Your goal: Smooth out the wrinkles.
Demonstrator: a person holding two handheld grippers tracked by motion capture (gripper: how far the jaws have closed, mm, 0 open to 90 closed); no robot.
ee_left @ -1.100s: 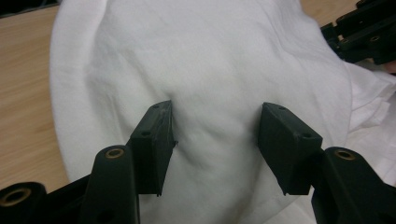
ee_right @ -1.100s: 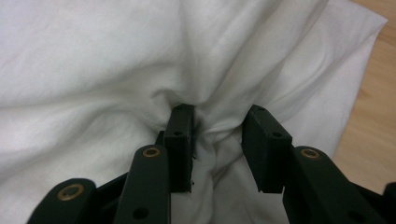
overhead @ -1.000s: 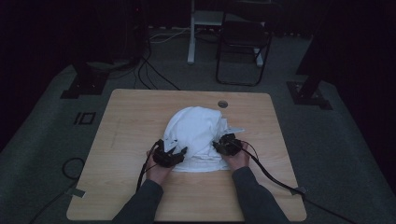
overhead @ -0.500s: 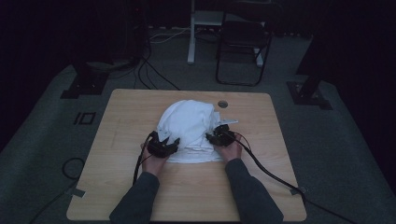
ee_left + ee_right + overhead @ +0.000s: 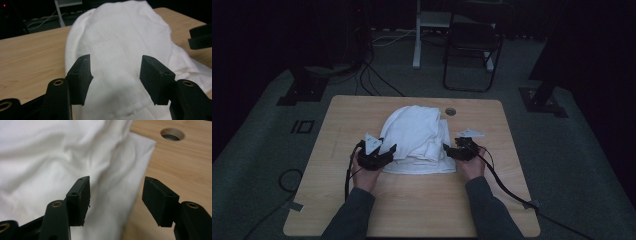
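Observation:
A white cloth [image 5: 417, 137] lies in a loosely folded heap on the middle of the wooden table [image 5: 352, 115]. My left gripper [image 5: 389, 150] hovers at the cloth's near left corner. Its jaws have just been opening, and the cloth [image 5: 120, 45] lies under the gap with neither pad pressing it; the left gripper [image 5: 115, 67] is open. My right gripper [image 5: 447, 149] is at the near right edge of the cloth [image 5: 50, 157]. The right gripper [image 5: 116, 191] has also just been opening and stands open over the cloth's edge and bare wood, holding nothing.
A round cable hole [image 5: 450, 111] sits in the table just beyond the cloth, and the same hole [image 5: 172, 133] shows ahead of the right jaws. Cables trail from both grippers off the near edge. A chair [image 5: 472, 40] and stands are on the dark floor behind.
Both hands have drawn outward from the cloth's near edge, left to the left and right to the right. The right jaws have spread visibly wider. The cloth now rests on the table.

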